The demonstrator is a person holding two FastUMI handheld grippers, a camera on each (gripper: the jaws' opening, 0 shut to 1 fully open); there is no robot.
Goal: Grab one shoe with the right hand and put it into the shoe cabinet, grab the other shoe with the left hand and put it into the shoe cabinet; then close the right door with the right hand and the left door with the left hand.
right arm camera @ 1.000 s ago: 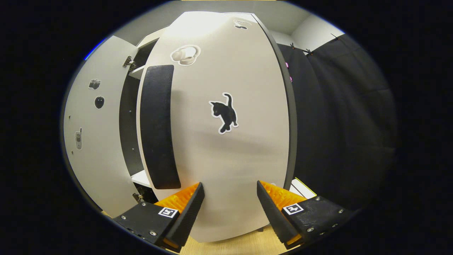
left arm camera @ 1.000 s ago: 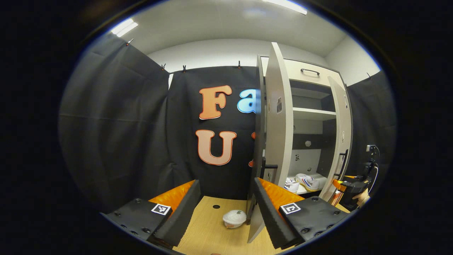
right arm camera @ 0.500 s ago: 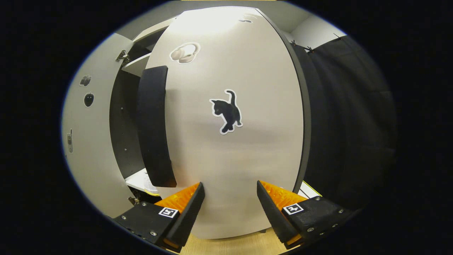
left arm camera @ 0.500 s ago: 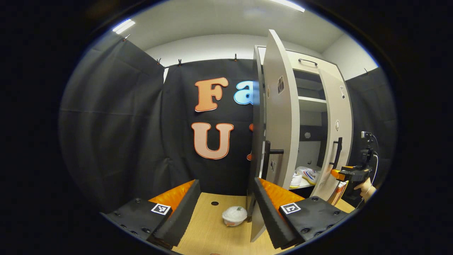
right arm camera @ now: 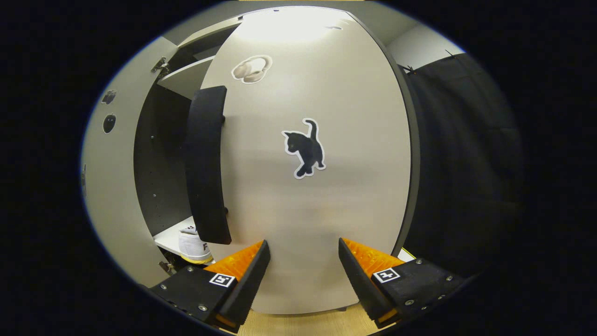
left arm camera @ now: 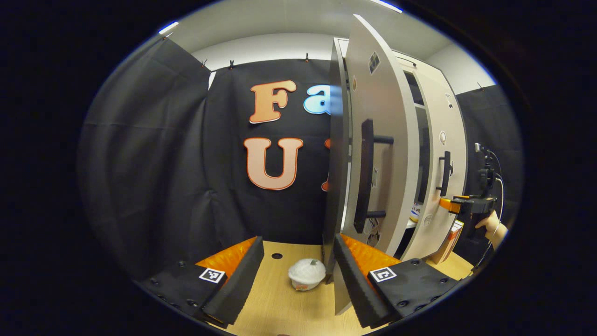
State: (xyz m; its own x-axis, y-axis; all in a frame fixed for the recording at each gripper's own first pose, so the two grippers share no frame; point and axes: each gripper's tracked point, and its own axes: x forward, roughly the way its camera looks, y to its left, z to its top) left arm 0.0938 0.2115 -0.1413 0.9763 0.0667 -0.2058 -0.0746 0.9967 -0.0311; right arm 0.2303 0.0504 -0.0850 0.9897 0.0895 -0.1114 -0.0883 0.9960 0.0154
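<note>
Jaws: both grippers stand spread, nothing between the fingers; left gripper (left arm camera: 298, 275), right gripper (right arm camera: 302, 275).
Right door: right door (right arm camera: 317, 196) fills more of the right gripper view than a second ago, and the gap to the cabinet (right arm camera: 156, 154) is narrower; the gripper is at its face, contact not clear.
Left door: left door (left arm camera: 382, 154) has swung further toward shut, its handle (left arm camera: 363, 177) now facing the left gripper view.
Shoes: one shoe (right arm camera: 193, 242) sits on the low shelf inside; a sliver shows in the left gripper view; the second I can't make out.
Table: a bowl (left arm camera: 305, 274) lies just beside the left door's foot.
Meaning: shoes look stowed; both doors are partway closed, and the right needs its last push first.
</note>
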